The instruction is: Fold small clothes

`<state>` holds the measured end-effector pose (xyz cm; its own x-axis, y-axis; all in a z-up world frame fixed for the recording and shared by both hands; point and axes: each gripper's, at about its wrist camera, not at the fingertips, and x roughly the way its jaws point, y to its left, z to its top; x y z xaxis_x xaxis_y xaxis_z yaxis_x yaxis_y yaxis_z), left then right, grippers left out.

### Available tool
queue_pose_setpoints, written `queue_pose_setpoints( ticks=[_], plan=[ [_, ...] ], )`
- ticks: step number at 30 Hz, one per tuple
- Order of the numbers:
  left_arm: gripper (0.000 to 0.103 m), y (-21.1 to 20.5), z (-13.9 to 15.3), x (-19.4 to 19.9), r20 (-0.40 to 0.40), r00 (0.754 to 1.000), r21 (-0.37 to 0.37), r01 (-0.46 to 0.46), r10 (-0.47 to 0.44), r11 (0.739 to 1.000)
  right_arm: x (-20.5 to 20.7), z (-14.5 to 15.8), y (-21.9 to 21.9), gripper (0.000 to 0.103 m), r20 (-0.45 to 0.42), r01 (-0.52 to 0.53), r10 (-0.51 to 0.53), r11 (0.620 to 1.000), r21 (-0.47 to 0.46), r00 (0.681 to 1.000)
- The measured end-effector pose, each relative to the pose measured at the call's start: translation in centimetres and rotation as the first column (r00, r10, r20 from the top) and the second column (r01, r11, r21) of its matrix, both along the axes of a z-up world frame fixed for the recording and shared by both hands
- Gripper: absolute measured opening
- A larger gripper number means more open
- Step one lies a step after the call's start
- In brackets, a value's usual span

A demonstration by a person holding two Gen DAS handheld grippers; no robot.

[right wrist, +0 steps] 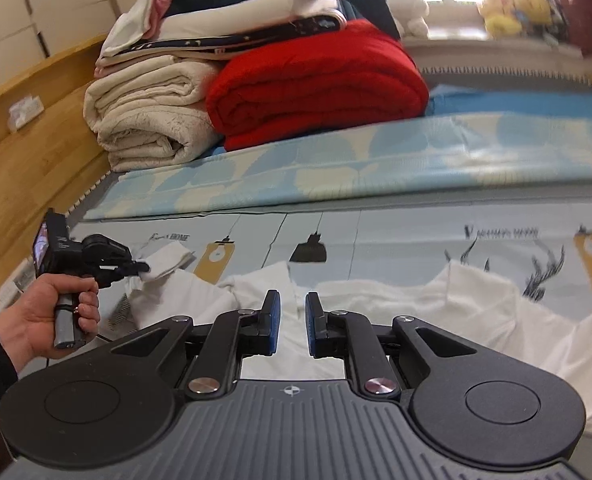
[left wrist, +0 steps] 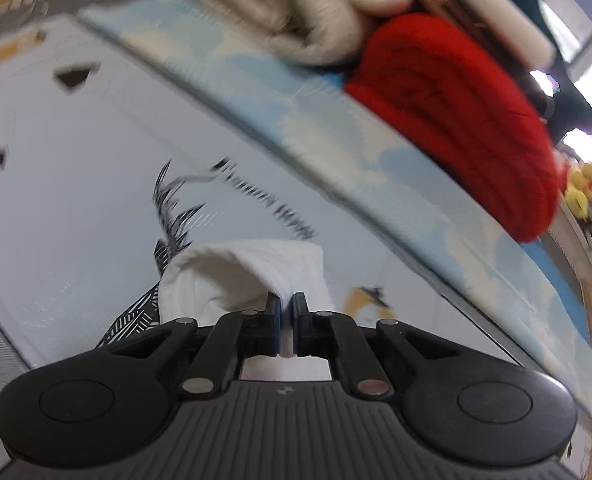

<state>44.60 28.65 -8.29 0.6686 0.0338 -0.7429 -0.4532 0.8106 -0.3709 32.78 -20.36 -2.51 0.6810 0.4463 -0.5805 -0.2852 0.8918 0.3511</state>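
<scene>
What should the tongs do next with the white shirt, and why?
Probably carry the pinched sleeve inward over the shirt. The left tongs are shut on the white shirt, with its sleeve lifted off the mat. The right tongs hold nothing, a gap between their pads.

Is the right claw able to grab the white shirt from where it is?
Probably yes. The right claw is slightly open with the white shirt spread right under and ahead of it, nothing between them.

The left wrist view sits low and close over the printed mat point(left wrist: 95, 184), tilted, facing the red blanket point(left wrist: 456, 120) at 2 o'clock. The right wrist view looks from farther back, level, with that red blanket point(right wrist: 316, 88) at 12 o'clock; both share mat point(right wrist: 396, 240) and bedding.
</scene>
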Motion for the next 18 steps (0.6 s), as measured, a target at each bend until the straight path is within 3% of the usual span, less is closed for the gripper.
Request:
queue_pose_setpoints(
  ticks=[6, 9, 11, 13, 16, 18],
  plan=[
    [0.005, -6.7, 7.9, -6.0, 0.054, 0.992, 0.038, 0.108, -0.110, 0.993, -0.8, 1.2, -0.3, 0.014, 0.034, 0.005, -0.006, 1.000, 0.025, 0.999],
    [0.005, -10.9, 9.2, -9.7, 0.122, 0.977, -0.016, 0.175, -0.172, 0.984, -1.3, 1.2, -1.3, 0.014, -0.018, 0.019, -0.017, 0.994, 0.104, 1.000],
    [0.005, -13.5, 8.3, -11.2, 0.147, 0.965, -0.047, 0.226, -0.217, 0.973, -1.9, 1.0, -2.1, 0.014, -0.070, 0.042, -0.030, 0.984, 0.175, 0.997],
    [0.005, -16.2, 6.5, -11.8, 0.122, 0.961, -0.141, 0.264, -0.248, 0.954, -2.5, 0.5, -2.8, 0.015, -0.126, 0.083, -0.053, 0.967, 0.242, 0.991],
    [0.005, -20.6, 2.3, -11.4, 0.069, 0.934, -0.288, 0.355, -0.351, 0.889, -3.7, -1.0, -3.8, 0.015, -0.219, 0.186, -0.122, 0.934, 0.305, 0.968],
    [0.008, -23.5, -0.8, -11.1, -0.042, 0.882, -0.357, 0.425, -0.469, 0.832, -4.5, -2.0, -4.4, 0.015, -0.251, 0.250, -0.176, 0.919, 0.304, 0.952]
  ],
)
